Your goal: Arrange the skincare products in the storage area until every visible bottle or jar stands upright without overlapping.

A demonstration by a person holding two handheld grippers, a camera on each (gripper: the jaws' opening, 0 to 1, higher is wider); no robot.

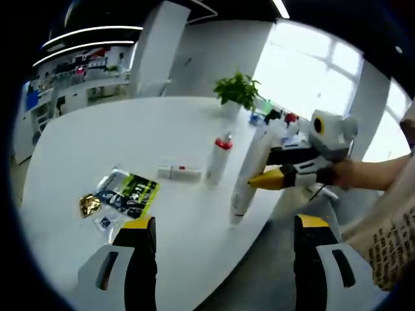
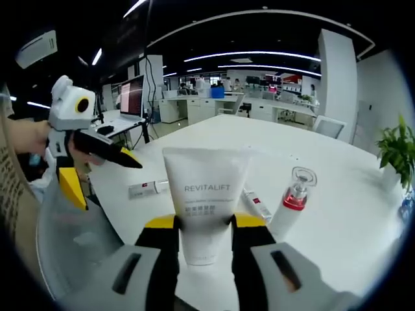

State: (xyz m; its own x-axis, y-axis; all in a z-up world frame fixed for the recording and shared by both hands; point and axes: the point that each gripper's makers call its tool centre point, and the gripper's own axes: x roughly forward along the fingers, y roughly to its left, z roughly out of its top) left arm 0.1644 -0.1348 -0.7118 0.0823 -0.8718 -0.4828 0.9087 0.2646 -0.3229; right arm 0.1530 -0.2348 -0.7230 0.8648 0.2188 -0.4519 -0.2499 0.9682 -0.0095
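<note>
Clamping a white REVITALIFT tube upright in the right gripper, cap down on the white surface.
Left gripper open above surface edge; red-collared pump bottle standing right of tube.

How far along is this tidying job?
About midway, it seems. Done: the red-collared pump bottle stands upright on the white table. In hand: the right claw grips the white Revitalift tube. Left: a small flat tube and sachets lie flat; the left claw is open.
</note>
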